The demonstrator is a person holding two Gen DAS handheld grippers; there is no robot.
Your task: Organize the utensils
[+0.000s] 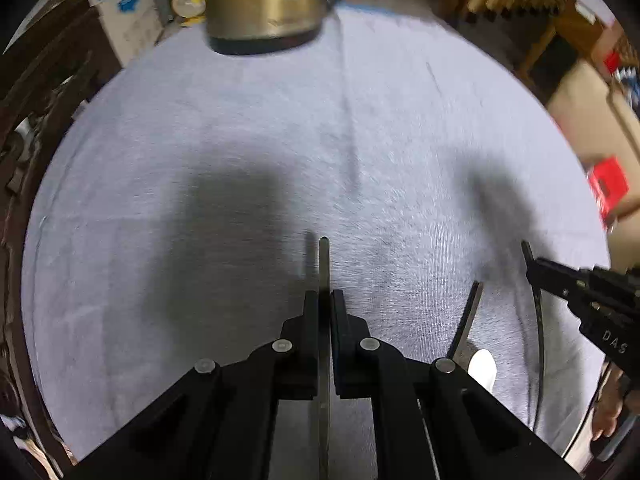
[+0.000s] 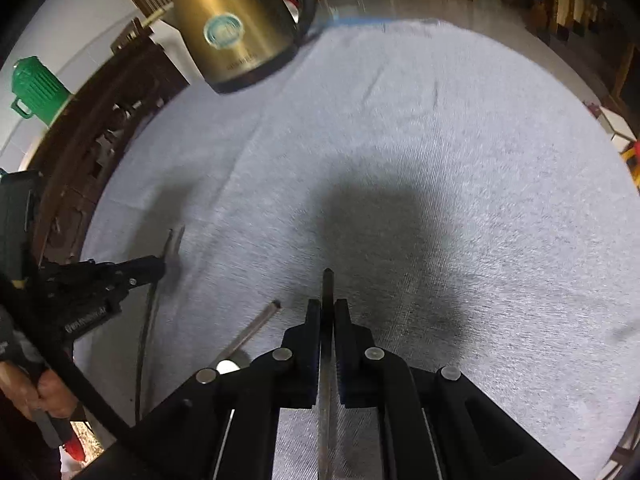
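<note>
My left gripper [image 1: 324, 300] is shut on a thin metal utensil handle [image 1: 324, 264] that sticks out past the fingertips, above the grey cloth. My right gripper [image 2: 327, 308] is shut on another thin metal utensil handle [image 2: 327, 286]. In the left wrist view the right gripper [image 1: 530, 266] is at the right edge with its curved utensil [image 1: 539, 320]. A third utensil, a spoon [image 1: 470, 316], lies on the cloth between the grippers; it also shows in the right wrist view [image 2: 252, 330]. The left gripper [image 2: 162, 266] shows at the left of the right wrist view.
A brass-coloured kettle [image 1: 264, 0] stands at the far edge of the grey tablecloth [image 1: 240, 128]; it also shows in the right wrist view [image 2: 232, 28]. A dark carved wooden chair [image 2: 92, 128] is at the left. A green container [image 2: 36, 88] sits beyond it.
</note>
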